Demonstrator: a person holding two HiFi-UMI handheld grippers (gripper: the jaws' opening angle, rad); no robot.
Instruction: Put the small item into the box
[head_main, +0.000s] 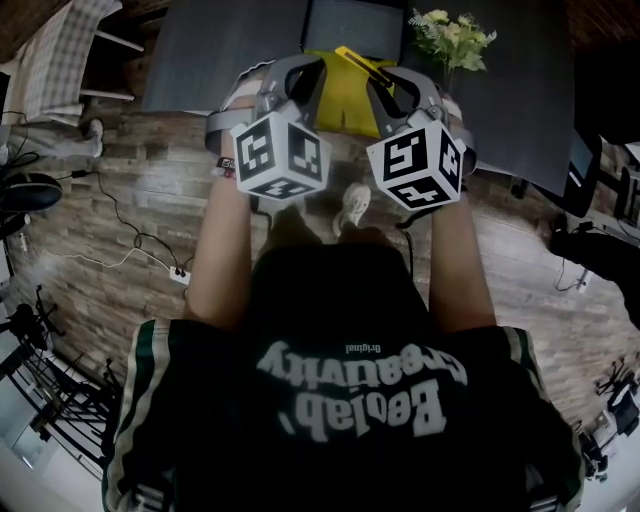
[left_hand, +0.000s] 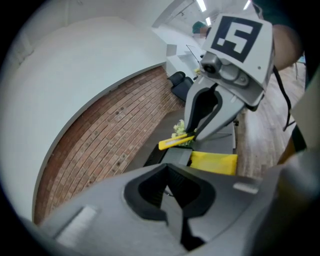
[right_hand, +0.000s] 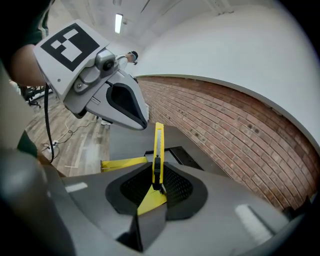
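My right gripper (right_hand: 156, 189) is shut on a yellow utility knife (right_hand: 158, 146), which stands up from between its pads. In the head view the knife (head_main: 362, 63) slants over the yellow box (head_main: 345, 103) on the dark table, with the right gripper (head_main: 388, 88) beside it. My left gripper (head_main: 298, 78) hangs to the left of the box with nothing in it. In its own view the left gripper (left_hand: 169, 192) has its jaws together. That view also shows the knife (left_hand: 176, 142) above the yellow box (left_hand: 215, 163).
A dark grey table (head_main: 220, 50) carries the box. A bunch of pale flowers (head_main: 450, 38) stands at its far right. A brick wall (right_hand: 235, 130) runs behind the table. Cables (head_main: 130, 240) lie on the wooden floor to the left, beside a chair (head_main: 70, 55).
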